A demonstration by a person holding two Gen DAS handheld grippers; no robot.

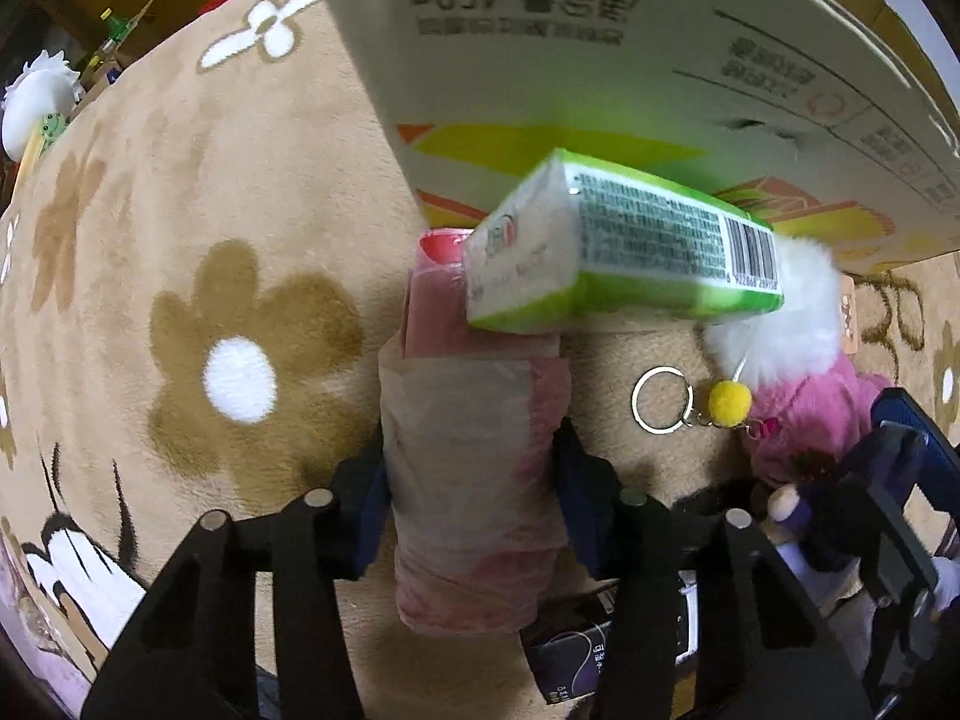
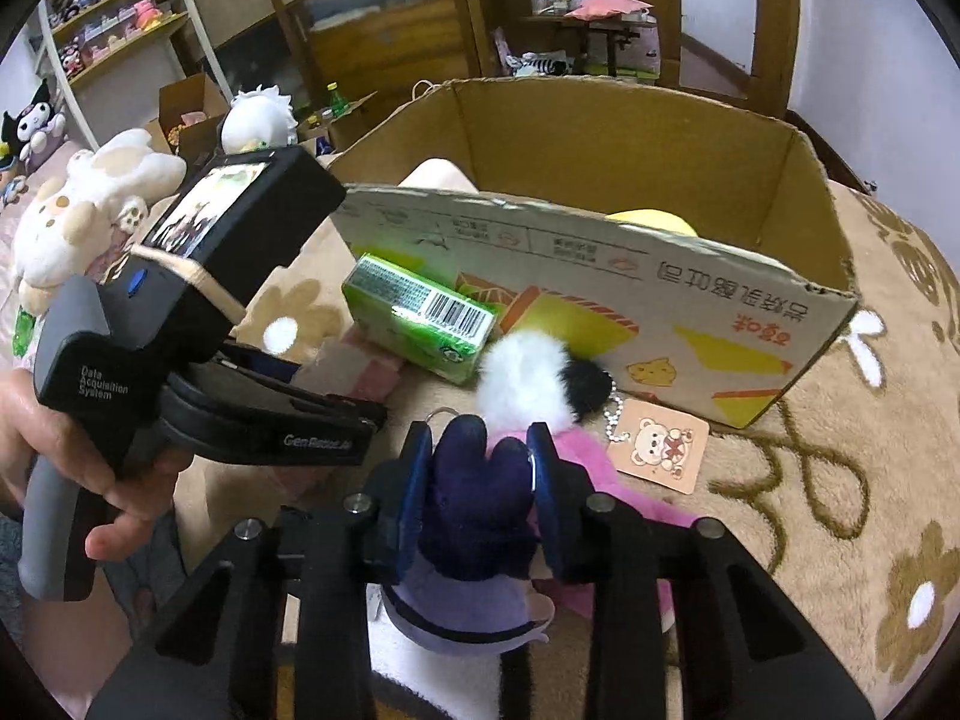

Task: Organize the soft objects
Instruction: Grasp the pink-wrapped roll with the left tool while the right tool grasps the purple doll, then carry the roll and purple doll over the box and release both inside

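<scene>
- The cardboard box [image 2: 600,276] stands on the blanket [image 2: 840,480], open at the top, with its near wall facing the two grippers.
- A tissue pack [image 2: 420,318] lies tilted against the left part of this near wall; its lower end rests on a wrapped roll [image 1: 474,450].
- The wrapped roll lies between the fingers of the left gripper [image 1: 474,474].
- A fluffy keychain toy [image 2: 528,378] lies just right of the tissue pack, in front of the box.
- A paper tag [image 2: 660,444] lies right of this toy, near the box wall.
- A plush doll [image 2: 480,492] sits between the fingers of the right gripper [image 2: 480,468], in front of the fluffy toy.
- Plush toys [image 2: 78,216] lie far left, behind the left gripper.
</scene>
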